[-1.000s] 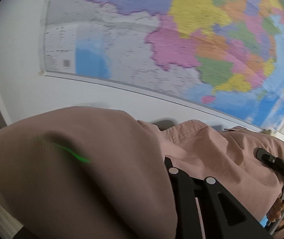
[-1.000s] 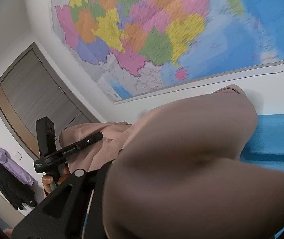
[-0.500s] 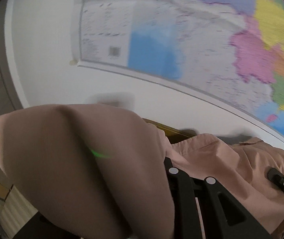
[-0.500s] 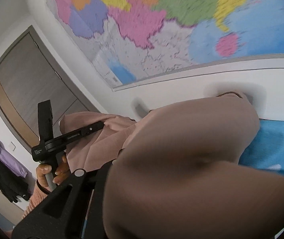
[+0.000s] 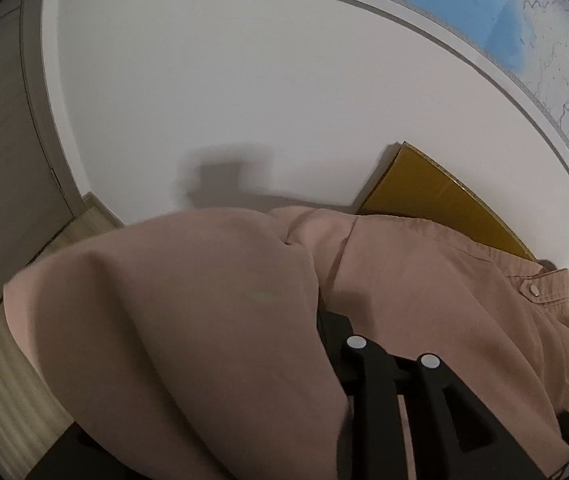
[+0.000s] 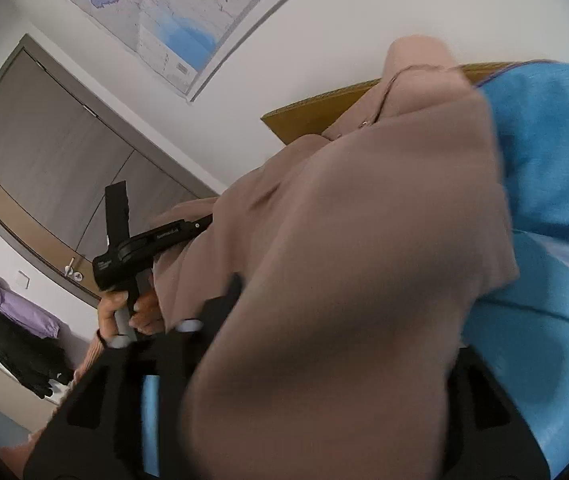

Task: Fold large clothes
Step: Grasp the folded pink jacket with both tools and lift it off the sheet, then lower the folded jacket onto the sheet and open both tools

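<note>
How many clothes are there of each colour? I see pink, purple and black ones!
Pink: 1, the shirt draped over the grippers.
Purple: 1, the garment hanging by the door.
Black: 1, the garment hanging below the purple one.
Total: 3

White wall [image 5: 212,80], taped map [image 6: 172,12], probably grey door [image 6: 44,152]
</note>
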